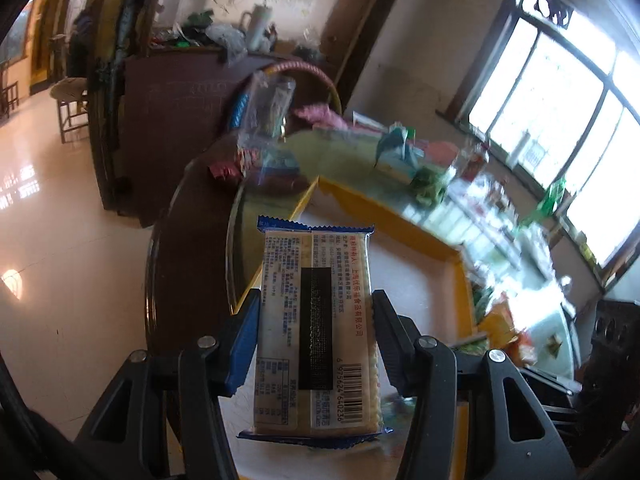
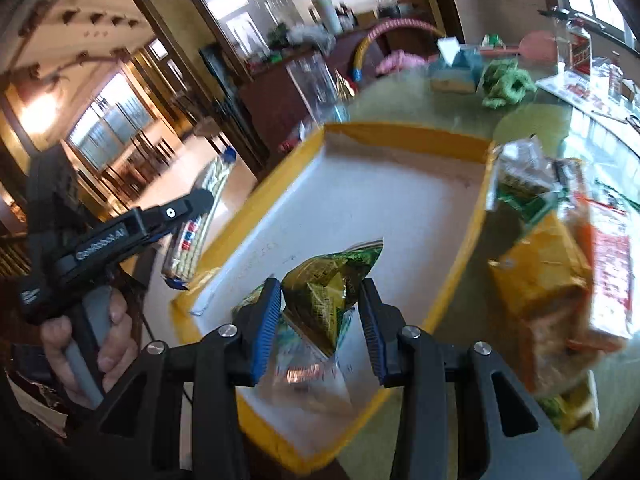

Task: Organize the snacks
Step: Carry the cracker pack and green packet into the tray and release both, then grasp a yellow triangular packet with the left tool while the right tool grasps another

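Two grippers are working over one landmark, the yellow-rimmed tray [image 2: 404,132] on the glass worktop [image 2: 532,120]. The left gripper [image 1: 316,312] is holding a blue-edged cracker pack [image 1: 316,320], fingers clamped on its long sides, above the tray's left edge. The pack's long axis is running straight out along the fingers, its far end pointing across the tray.

The right gripper [image 2: 320,320] is sitting over the tray's near end, its fingers flanking a green snack packet [image 2: 332,280]. The packet is lying in the tray, its pointed end aimed at the far-right corner. Whether the fingers are gripping it or only bracketing it, I cannot tell.

Judgement: the cracker pack is the next thing to go into the tray, and the bare floor beyond the green packet is offering room.

View differences: the right wrist view is showing the left gripper side-on, the hand [image 2: 80,344] on its handle, and orange and yellow snack bags [image 2: 560,280] just outside the tray's right wall. The left view is showing only the pack's printed back.
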A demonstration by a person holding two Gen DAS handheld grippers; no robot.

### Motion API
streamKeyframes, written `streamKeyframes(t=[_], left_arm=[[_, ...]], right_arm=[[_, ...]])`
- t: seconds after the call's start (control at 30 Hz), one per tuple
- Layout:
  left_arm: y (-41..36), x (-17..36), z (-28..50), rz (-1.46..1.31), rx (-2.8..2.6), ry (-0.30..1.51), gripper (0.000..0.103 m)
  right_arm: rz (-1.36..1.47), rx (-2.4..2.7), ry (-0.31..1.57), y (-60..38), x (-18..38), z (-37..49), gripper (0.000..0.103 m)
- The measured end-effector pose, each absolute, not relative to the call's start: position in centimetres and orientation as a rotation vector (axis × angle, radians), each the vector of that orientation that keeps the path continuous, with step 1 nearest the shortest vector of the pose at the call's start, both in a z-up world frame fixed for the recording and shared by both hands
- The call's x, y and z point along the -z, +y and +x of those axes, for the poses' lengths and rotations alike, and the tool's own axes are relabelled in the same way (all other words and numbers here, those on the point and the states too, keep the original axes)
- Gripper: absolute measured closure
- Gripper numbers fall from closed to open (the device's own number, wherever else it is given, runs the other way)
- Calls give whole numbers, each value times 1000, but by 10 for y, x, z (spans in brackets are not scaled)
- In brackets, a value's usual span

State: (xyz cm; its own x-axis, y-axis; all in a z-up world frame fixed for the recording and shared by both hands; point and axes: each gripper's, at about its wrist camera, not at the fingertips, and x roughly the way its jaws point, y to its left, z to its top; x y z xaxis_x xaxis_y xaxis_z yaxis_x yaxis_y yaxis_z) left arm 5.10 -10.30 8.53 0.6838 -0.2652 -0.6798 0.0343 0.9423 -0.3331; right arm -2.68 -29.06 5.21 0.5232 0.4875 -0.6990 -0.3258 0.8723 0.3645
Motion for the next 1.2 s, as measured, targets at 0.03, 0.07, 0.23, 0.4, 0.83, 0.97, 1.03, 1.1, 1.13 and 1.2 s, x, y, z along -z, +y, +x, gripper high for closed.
streamKeyframes(t=[0.03, 0.07, 0.23, 0.4, 0.83, 0.97, 1.03, 1.1, 1.13, 1.2], left_arm=[[-105, -79, 56, -293, 174, 826, 49], [-108, -74, 60, -270, 181, 845, 49], [-117, -61, 59, -167, 196, 888, 49], [-116, -54, 65, -141, 181, 917, 48], [-76, -96, 22, -385, 232, 703, 22], [-95, -104, -11, -342, 261, 665, 22], [-115, -104, -26, -332, 304, 676, 22], [-139, -102, -38, -320, 374, 690, 22], [-154, -100, -43, -310, 408, 706, 22], [-181, -96, -47, -273, 456, 751, 22]], right_arm=[[178, -481, 912, -281, -46, -19, 62], [168, -471, 923, -277, -42, -16, 62], [84, -401, 971, -258, -22, -3, 61], [33, -367, 980, -250, -15, -2, 60], [148, -408, 830, -279, -56, -38, 34], [222, -423, 749, -311, -75, -75, 31], [255, -411, 728, -330, -78, -93, 29], [284, -400, 723, -349, -77, -106, 29], [294, -390, 724, -359, -76, -111, 29], [322, -338, 729, -384, -71, -124, 29]])
